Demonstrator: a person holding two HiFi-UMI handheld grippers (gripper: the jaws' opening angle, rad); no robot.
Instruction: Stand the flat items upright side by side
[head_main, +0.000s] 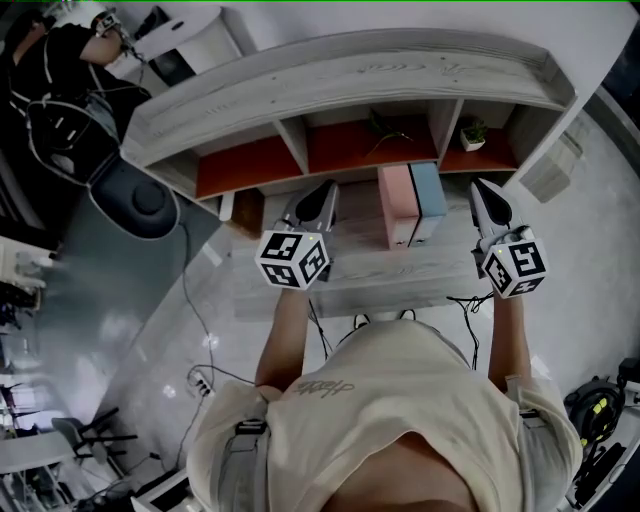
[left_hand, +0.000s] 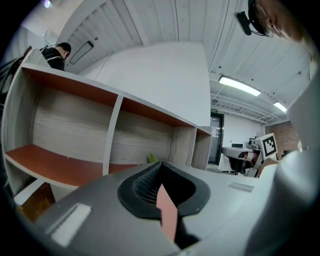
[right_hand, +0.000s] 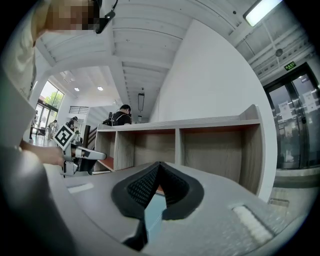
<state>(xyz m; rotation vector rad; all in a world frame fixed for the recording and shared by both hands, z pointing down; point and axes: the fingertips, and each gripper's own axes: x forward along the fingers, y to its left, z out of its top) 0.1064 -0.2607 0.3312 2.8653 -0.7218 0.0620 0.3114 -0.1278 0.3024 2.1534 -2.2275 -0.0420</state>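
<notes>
- Standing upright on the desk (head_main: 400, 285), the pink book (head_main: 398, 205) and the blue book (head_main: 430, 195) were side by side, faces touching, in front of the shelf (head_main: 350, 80).
- Neither book leaned, as far as the head view showed. No other flat item lay on the desk in that view.
- The left gripper (head_main: 324, 187) was just left of the pink book, apart from it. Its jaws were closed together on nothing.
- The right gripper (head_main: 484, 186) was just right of the blue book, also apart, with its jaws together and empty.
- A pink strip showed in the slit under the left pads (left_hand: 145, 182) and a blue strip under the right pads (right_hand: 142, 187). I judged these to be the books seen beyond the jaws, not things gripped.
- A small plant (head_main: 473, 135) stood in the right compartment of the shelf, near the blue book but clear of it.
- Step in hand: judged to be the close of the task, with both books stood and let go.
- Next move: judged to call only for drawing both grippers back from the desk without brushing either book, since a knock could tip the pair.
</notes>
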